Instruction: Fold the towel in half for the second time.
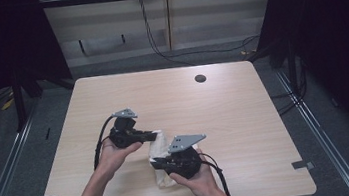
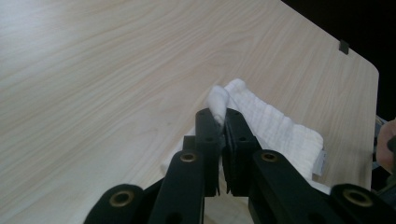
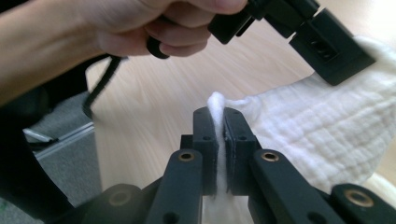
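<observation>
High view: a light wooden table (image 1: 224,107) stands on grey flooring. A white cloth (image 1: 159,153) lies near its front edge, between the left gripper (image 1: 152,136) and the right gripper (image 1: 163,164).

Left gripper view: the left gripper (image 2: 223,116) has its jaws clamped narrowly on a bunched corner of the cloth (image 2: 275,128).

Right gripper view: the right gripper (image 3: 218,114) has its jaws closed on a raised fold of the cloth (image 3: 322,135); the person's left hand (image 3: 154,23) is above it.
</observation>
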`<state>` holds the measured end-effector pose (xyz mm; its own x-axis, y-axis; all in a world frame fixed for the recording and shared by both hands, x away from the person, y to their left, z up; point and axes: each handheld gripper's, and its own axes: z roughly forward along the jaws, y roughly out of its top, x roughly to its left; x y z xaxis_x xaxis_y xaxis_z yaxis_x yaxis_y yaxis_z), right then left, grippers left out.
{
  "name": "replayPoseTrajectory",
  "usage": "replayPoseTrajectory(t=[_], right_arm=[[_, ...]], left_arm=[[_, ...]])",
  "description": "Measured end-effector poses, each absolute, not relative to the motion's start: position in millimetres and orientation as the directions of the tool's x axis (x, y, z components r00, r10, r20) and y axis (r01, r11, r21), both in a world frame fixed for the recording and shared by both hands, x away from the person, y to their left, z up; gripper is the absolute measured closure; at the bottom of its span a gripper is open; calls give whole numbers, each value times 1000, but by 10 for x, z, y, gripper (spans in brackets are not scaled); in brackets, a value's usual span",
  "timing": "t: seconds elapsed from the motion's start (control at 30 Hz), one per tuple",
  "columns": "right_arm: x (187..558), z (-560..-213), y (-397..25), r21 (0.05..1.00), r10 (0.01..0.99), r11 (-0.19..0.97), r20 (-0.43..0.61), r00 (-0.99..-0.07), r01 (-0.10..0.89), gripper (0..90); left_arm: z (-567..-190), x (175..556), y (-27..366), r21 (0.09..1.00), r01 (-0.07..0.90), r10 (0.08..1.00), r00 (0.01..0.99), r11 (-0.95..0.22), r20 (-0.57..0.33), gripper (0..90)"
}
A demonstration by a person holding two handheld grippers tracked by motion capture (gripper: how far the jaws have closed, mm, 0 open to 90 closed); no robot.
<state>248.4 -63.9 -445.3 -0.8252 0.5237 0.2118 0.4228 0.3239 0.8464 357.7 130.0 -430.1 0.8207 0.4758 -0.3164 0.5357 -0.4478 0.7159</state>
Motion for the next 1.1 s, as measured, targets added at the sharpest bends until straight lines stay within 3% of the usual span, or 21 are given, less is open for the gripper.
replayPoseTrajectory(t=[0.6, 0.7, 0.9, 1.1], right_arm=[[2453, -4657, -1168, 790, 604, 362, 206, -770, 495, 801], [2461, -4668, -1249, 772, 616, 365, 219, -757, 520, 790], [2424, -4703, -1356, 760, 646, 368, 205, -735, 536, 681], [2434, -4678, -1465, 751, 683, 355, 198, -703, 557, 542]], left_arm=[[-4620, 3698, 824, 644, 576, 468, 808, -503, -357, 834], [-4652, 3714, 764, 629, 592, 499, 794, -504, -347, 804], [-4713, 3736, 675, 635, 612, 472, 783, -471, -404, 706], [-4628, 3631, 571, 685, 548, 415, 830, -480, -373, 574]])
